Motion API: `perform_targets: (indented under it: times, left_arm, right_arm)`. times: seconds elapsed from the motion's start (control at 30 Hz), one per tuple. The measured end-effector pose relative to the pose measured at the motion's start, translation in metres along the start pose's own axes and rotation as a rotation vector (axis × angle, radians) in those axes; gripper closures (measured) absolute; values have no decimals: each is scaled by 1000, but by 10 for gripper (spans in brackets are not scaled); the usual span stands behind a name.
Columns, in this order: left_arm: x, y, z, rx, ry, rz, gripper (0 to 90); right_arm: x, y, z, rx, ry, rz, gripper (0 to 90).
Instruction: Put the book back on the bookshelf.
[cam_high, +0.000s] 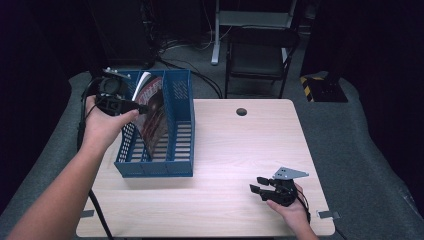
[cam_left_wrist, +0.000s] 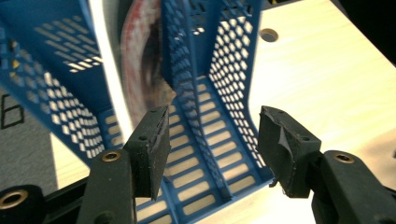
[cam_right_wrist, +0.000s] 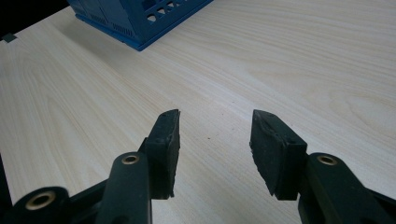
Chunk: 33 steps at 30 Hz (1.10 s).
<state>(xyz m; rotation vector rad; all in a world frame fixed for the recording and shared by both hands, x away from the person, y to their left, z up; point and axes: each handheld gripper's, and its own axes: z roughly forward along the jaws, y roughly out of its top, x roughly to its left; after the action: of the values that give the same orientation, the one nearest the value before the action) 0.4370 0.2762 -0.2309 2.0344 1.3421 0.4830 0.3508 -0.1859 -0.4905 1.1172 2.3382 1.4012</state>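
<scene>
left gripper (cam_left_wrist: 210, 154): jaws apart, empty, above blue file rack (cam_high: 181, 125) | magazine (cam_high: 152, 112): leaning in rack's middle slot | right gripper (cam_right_wrist: 215, 149): released, empty, over table (cam_high: 235, 150)

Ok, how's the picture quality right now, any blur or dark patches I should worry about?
High view: the table is evenly lit, the room behind it dark. Left gripper view: the magazine in the blue file rack is smeared and soft. Right gripper view: tabletop sharp, the fingers slightly soft, no glare.

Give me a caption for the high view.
Left gripper open by the magazine in the blue rack; right gripper idle.
</scene>
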Motion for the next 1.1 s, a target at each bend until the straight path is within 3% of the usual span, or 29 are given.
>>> perform_targets:
  times: [0.37,0.97,1.1]
  left_arm:
    - [-22,-23,6,-2,-127,52,442]
    - [-38,-81,24,14,-114,102,446]
    - [-40,-97,33,8,-142,75,446]
  right_arm:
    - [1,0,1,4,3,-5,523]
    - [2,-1,1,1,-5,-5,523]
    - [2,0,1,4,-3,-3,524]
